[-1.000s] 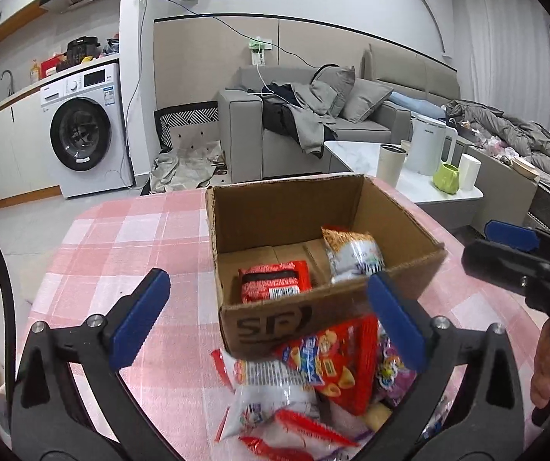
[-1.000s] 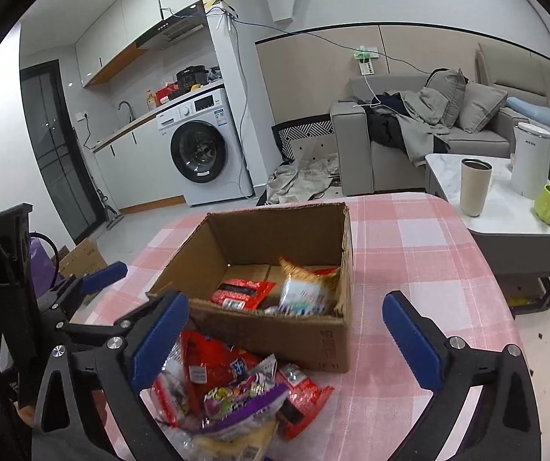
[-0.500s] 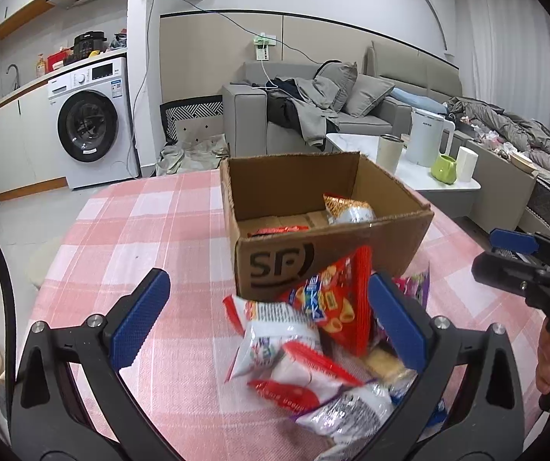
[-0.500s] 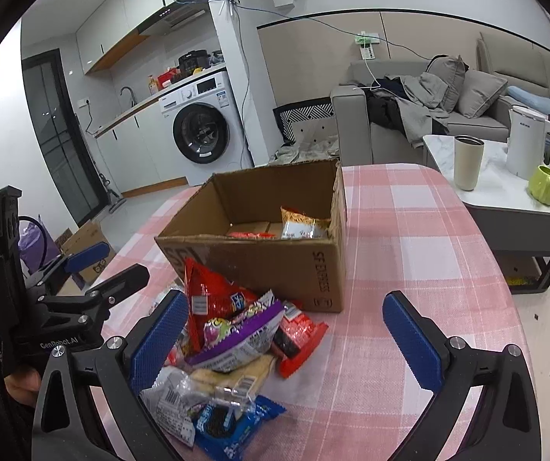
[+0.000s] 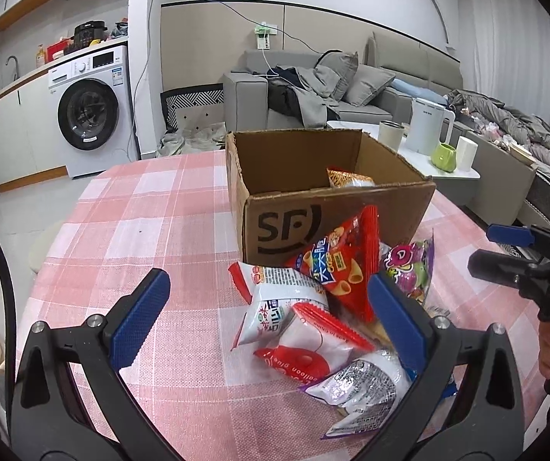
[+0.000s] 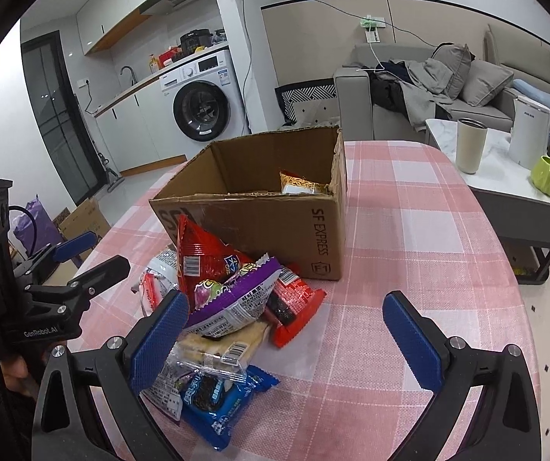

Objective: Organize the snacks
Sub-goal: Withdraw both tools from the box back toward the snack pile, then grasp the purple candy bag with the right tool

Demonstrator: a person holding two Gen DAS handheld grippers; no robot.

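Both tongs, left and right, hang spread and empty over the snacks, heaped mid-desk against the box. The packets look light, crinkly and slippery; pinch a sealed edge.

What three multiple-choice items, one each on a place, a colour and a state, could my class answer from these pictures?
1. Where is the pile of snack packets?
A. inside the box
B. on the table in front of the box
C. on the sofa

2. What colour is the mug on the side table?
A. green
B. red
C. black

3. How are the left tool and right tool?
A. both open
B. both shut
C. one gripping a packet

Key: B, packets lie against the cardboard box front; A, lime-green mug; A, pads apart, holding nothing.
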